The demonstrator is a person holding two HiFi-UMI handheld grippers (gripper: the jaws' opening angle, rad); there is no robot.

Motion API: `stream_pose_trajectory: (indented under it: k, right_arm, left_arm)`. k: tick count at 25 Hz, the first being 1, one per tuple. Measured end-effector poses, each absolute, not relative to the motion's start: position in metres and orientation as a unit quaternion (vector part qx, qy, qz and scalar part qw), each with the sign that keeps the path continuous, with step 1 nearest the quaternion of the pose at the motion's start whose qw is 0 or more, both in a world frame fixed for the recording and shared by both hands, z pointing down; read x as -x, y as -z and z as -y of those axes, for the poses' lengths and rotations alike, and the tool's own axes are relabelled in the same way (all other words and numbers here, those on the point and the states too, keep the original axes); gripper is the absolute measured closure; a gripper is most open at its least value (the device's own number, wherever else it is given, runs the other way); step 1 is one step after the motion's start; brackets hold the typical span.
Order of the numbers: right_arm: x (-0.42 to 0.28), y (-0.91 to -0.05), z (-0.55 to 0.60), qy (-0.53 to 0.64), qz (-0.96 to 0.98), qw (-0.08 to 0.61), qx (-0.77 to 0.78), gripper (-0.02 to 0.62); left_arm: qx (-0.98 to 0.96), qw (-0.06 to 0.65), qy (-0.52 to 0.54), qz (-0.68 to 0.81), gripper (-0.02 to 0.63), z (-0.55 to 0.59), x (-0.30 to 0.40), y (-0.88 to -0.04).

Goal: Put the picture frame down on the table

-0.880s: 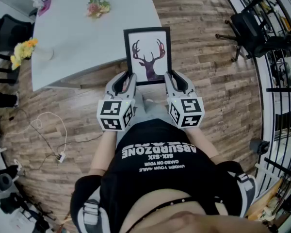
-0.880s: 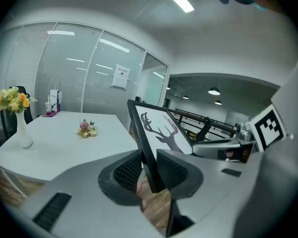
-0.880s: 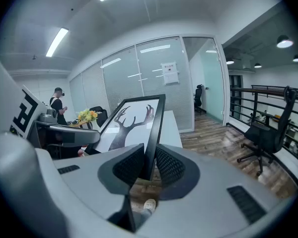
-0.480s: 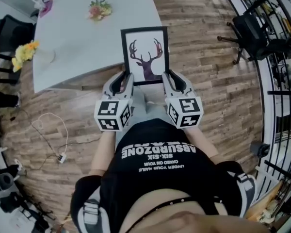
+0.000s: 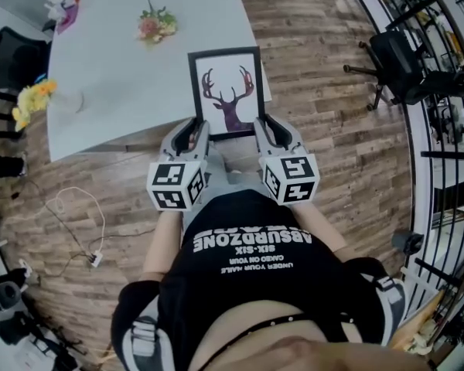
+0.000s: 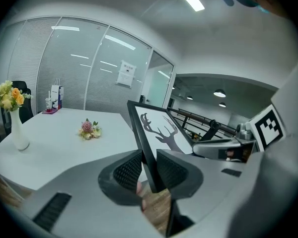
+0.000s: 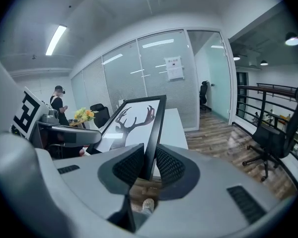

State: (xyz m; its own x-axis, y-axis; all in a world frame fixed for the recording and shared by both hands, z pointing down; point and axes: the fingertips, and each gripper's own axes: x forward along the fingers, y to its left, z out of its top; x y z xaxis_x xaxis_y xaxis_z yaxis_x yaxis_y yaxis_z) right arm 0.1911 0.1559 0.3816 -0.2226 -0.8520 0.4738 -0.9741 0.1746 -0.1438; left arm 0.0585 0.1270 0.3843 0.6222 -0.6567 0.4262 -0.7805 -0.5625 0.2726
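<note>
The left claw [image 6: 149, 168] is closed on the lower left edge of the picture frame [image 5: 224, 91], and the right claw [image 7: 149, 165] is clamped on its lower right edge. The black-bordered deer print is held tilted, face up, above the near right corner of the bench [image 5: 116, 68], with its lower edge hanging out past the bench's near edge over the wooden floor [image 5: 332, 130]. Bare benchtop is seen left of the frame and beyond it. A small posy [image 5: 156, 25] lies well apart towards the far side, and a vase of yellow flowers [image 5: 32, 99] stands at the left edge. An office chair [image 5: 406, 52] is parked well away on the right.
</note>
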Motion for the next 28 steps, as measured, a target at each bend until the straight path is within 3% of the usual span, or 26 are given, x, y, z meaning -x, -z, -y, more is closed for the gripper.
stream_pose_trajectory:
  k: [28]
  right_arm:
    - [-0.148,-0.407,-0.006,-0.232,0.778,0.194,-0.550,0.506]
  left_arm:
    - [-0.835,0.276,-0.152,0.452,0.502,0.004,-0.013,-0.414]
